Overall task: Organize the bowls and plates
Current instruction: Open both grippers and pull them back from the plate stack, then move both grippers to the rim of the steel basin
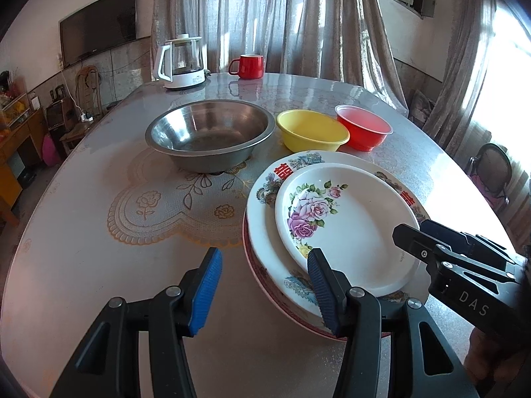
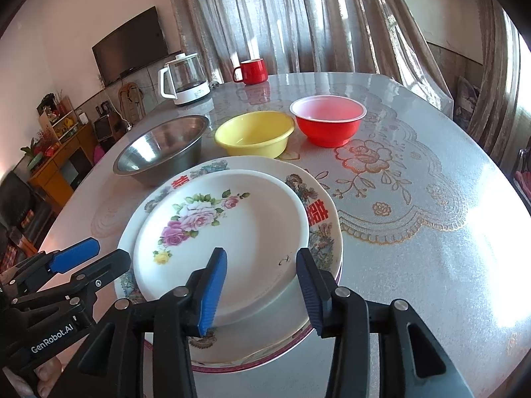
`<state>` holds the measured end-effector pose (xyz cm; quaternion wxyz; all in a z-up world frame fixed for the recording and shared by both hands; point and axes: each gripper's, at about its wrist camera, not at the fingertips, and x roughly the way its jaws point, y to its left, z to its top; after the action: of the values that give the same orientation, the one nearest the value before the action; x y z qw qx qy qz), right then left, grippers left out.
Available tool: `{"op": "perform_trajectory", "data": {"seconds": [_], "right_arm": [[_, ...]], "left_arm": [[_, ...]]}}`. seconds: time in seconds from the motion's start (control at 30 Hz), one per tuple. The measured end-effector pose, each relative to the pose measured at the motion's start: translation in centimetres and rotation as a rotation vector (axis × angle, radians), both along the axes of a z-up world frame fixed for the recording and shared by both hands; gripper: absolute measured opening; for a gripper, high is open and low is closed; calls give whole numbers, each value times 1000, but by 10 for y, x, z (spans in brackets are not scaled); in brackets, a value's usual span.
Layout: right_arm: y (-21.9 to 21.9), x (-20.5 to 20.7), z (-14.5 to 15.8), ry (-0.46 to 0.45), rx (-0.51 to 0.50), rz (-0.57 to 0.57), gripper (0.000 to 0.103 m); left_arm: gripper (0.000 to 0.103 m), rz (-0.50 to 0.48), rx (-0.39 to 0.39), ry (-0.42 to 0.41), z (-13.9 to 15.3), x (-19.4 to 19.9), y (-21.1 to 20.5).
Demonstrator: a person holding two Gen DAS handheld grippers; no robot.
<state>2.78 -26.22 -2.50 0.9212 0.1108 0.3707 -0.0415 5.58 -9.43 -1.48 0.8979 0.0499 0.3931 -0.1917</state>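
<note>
A stack of plates sits near the table's front: a small rose-patterned plate (image 1: pixel 351 222) (image 2: pixel 232 232) on a larger plate with red characters (image 1: pixel 262 219) (image 2: pixel 318 205), on a red-rimmed plate (image 1: pixel 265 285) (image 2: pixel 252 361). Behind stand a steel bowl (image 1: pixel 209 132) (image 2: pixel 159 149), a yellow bowl (image 1: pixel 312 129) (image 2: pixel 255 132) and a red bowl (image 1: pixel 363 126) (image 2: pixel 328 122). My left gripper (image 1: pixel 265 292) is open and empty, its right finger over the stack's near-left edge; it also shows in the right wrist view (image 2: pixel 83 258). My right gripper (image 2: pixel 262 292) is open and empty over the stack's near rim.
A white kettle (image 1: pixel 181 63) (image 2: pixel 184 78) and a red mug (image 1: pixel 249 65) (image 2: pixel 252 71) stand at the table's far edge. The table (image 1: pixel 116 265) (image 2: pixel 431 232) has a glossy patterned cover. Curtains, a wall TV and cabinets lie beyond.
</note>
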Motion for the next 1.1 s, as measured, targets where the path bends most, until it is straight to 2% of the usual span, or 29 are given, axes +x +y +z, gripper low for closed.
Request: {"op": "perform_trajectory", "data": {"seconds": [0.37, 1.1], "right_arm": [[18, -3, 5, -8, -18, 37, 50], [38, -5, 12, -22, -36, 89, 51]], "left_arm": [[54, 37, -6, -5, 2, -6, 16], [54, 168, 22, -32, 3, -5, 56]]}}
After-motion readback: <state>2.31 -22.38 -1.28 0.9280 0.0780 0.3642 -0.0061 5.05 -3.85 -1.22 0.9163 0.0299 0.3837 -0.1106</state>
